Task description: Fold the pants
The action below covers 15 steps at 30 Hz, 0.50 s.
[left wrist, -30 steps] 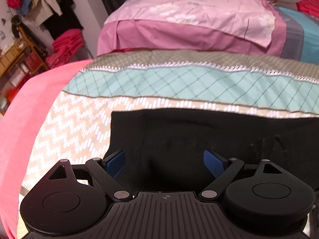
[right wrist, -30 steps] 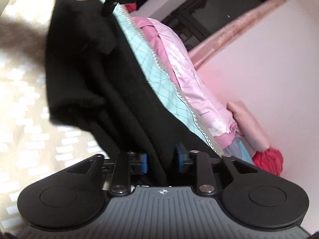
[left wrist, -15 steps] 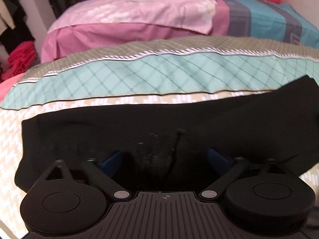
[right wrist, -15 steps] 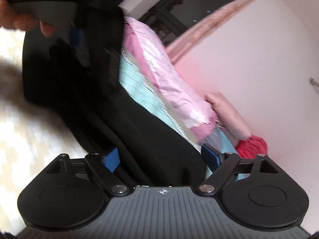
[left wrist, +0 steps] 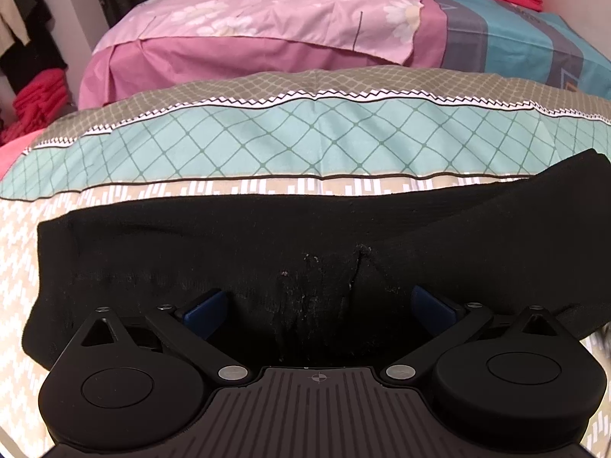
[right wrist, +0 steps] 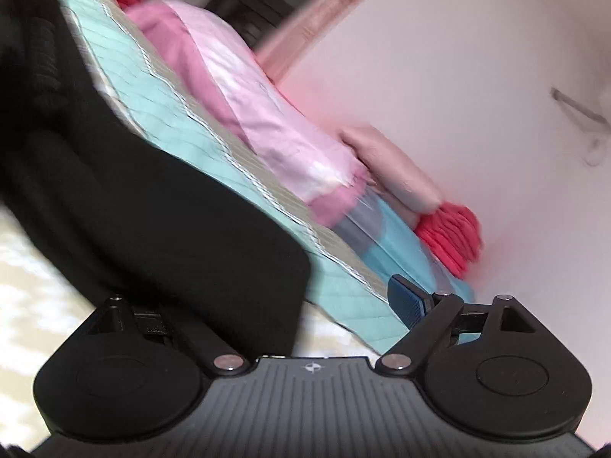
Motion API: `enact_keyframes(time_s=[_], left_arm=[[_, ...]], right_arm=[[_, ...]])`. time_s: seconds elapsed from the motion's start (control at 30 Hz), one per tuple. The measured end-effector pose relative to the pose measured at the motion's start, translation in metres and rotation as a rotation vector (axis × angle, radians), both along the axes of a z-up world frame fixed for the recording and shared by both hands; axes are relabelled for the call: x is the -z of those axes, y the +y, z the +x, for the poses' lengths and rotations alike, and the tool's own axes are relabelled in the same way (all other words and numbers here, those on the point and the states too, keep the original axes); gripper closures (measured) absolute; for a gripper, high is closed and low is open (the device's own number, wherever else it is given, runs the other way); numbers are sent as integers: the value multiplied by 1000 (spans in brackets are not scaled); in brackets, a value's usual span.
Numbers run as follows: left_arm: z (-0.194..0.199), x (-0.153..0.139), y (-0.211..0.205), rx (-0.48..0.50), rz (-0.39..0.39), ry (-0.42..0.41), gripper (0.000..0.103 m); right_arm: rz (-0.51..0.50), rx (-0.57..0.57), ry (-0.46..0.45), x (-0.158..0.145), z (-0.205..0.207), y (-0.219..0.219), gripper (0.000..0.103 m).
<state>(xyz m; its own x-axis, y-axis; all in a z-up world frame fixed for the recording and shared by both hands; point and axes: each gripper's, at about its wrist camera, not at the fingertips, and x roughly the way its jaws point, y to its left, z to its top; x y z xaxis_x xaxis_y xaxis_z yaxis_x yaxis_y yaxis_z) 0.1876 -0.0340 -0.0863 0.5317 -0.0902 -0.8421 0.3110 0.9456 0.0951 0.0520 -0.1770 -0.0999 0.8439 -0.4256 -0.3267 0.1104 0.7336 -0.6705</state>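
The black pants [left wrist: 267, 252] lie as a long folded band across the patterned bed sheet [left wrist: 267, 145]. My left gripper [left wrist: 319, 305] hovers low over their middle and points down at them. It is open, its blue pads wide apart, with cloth below them but nothing pinched. In the blurred, tilted right wrist view the pants [right wrist: 172, 210] fill the left side. My right gripper [right wrist: 278, 305] is open. Its right pad [right wrist: 408, 301] is free over the teal stripe, and its left pad is hidden against the black cloth.
A pink quilt [left wrist: 267, 19] is heaped at the far side of the bed, with a teal and grey cover [left wrist: 534, 45] to its right. Red folded clothes [left wrist: 34, 95] are stacked at the left, and more [right wrist: 450, 236] lie by the pale wall [right wrist: 458, 76].
My right gripper opened, let go of the pants and swung away from them. My left gripper dropped closer over the pants' middle, then stayed still.
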Motion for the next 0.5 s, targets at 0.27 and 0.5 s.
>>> enact_keyframes(time_s=[0.27,0.5], left_arm=[[-4,2,-13,43,15,-23,0],[-1,2,-15,72,18,-24,0]], right_arm=[[134,95,19,-6,-20,-32,22],[144,55,80,-8,-30,-41,14]])
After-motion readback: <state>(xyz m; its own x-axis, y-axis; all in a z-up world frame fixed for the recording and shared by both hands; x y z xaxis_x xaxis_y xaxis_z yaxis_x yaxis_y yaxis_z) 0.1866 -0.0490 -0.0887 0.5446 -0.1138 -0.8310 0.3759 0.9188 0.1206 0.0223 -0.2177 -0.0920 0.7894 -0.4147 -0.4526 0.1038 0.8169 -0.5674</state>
